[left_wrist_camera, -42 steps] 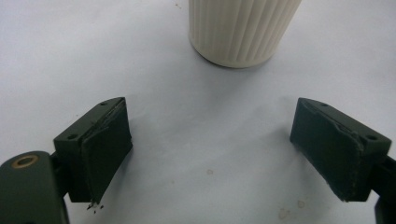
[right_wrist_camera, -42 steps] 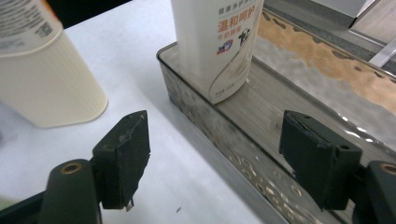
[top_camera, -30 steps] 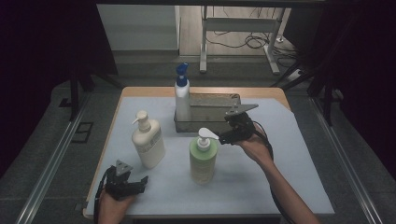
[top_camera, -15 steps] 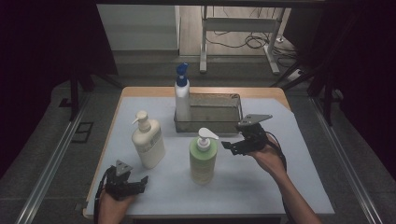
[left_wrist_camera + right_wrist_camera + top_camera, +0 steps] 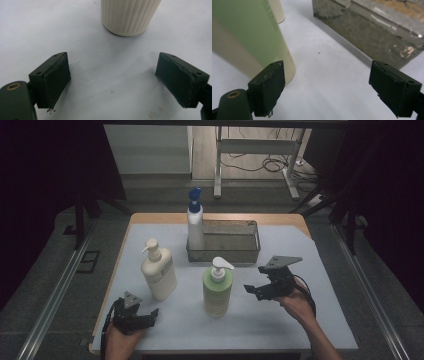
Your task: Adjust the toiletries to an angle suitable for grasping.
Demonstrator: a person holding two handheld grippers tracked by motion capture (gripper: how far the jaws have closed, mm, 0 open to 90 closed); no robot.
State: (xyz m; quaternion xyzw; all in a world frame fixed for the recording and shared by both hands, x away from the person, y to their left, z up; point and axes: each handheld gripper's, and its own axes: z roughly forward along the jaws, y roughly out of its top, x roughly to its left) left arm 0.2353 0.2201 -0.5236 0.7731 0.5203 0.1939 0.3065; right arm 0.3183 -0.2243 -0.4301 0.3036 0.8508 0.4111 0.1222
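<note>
Right gripper (image 5: 256, 290) stood open just beside the green pump bottle (image 5: 217, 289); left gripper (image 5: 145, 316) rested open, empty, near the cream bottle (image 5: 158, 272).

Green bottle (image 5: 217, 290); cream ribbed bottle (image 5: 158, 274); black claws.

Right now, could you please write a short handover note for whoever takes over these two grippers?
Right gripper: open, empty, low over the table, just right of the green pump bottle and not touching it.
Left gripper: open, empty, near the table's front left edge, facing the cream pump bottle.
White bottle with blue pump stands in the left end of the metal basket.
Done: one bottle in the basket.
Left: probably grasp the green bottle, then the cream one.
</note>
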